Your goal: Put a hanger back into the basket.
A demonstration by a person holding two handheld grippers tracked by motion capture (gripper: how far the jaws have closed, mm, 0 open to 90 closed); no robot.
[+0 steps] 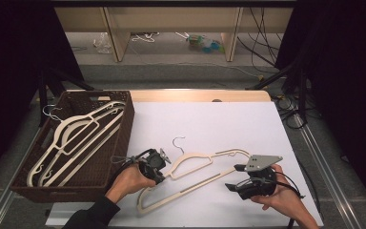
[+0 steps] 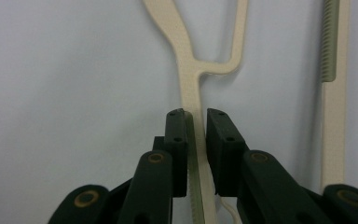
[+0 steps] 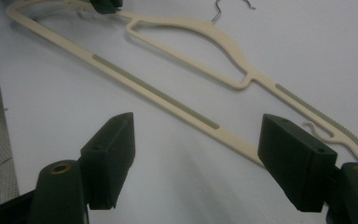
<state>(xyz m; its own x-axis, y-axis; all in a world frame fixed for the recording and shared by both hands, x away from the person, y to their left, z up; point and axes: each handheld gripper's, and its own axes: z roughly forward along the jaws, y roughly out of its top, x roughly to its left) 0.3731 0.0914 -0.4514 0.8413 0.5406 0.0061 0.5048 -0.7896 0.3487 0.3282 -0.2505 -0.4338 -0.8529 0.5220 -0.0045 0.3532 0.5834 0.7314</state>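
So I've got the cream hanger (image 1: pixel 190 177) lying flat on the white table (image 1: pixel 219 129), hook (image 1: pixel 177 142) pointing toward the far side. My left gripper (image 1: pixel 158 168) is down on the hanger's left shoulder arm, and from the left gripper view the two black pads (image 2: pixel 177 135) sit right up against the thin cream bar, one on each side, with basically no gap left. Narrow as it gets, clamped on the hanger. It's still flat on the table as far as I can tell from the high view.

My right gripper (image 1: pixel 238 177) is over by the hanger's right end, jaws spread wide with nothing in between them. In the right gripper view the hanger runs across ahead of the jaws: the long bottom bar (image 3: pixel 154 93) slants across the white surface, and the notched right tip (image 3: pixel 335 130) sits just behind the right-hand pad. Not touching anything there, it just hangs near that end. The grey three-cornered plate (image 1: pixel 263 162) on top of it shows clearly from above.

Off to the left sits the brown woven basket (image 1: pixel 124 119), right at the edge of the white sheet, with a stack of the same kind of cream hangers (image 1: pixel 76 143) lying in it at an angle. The basket is well apart from the hanger I'm gripping.
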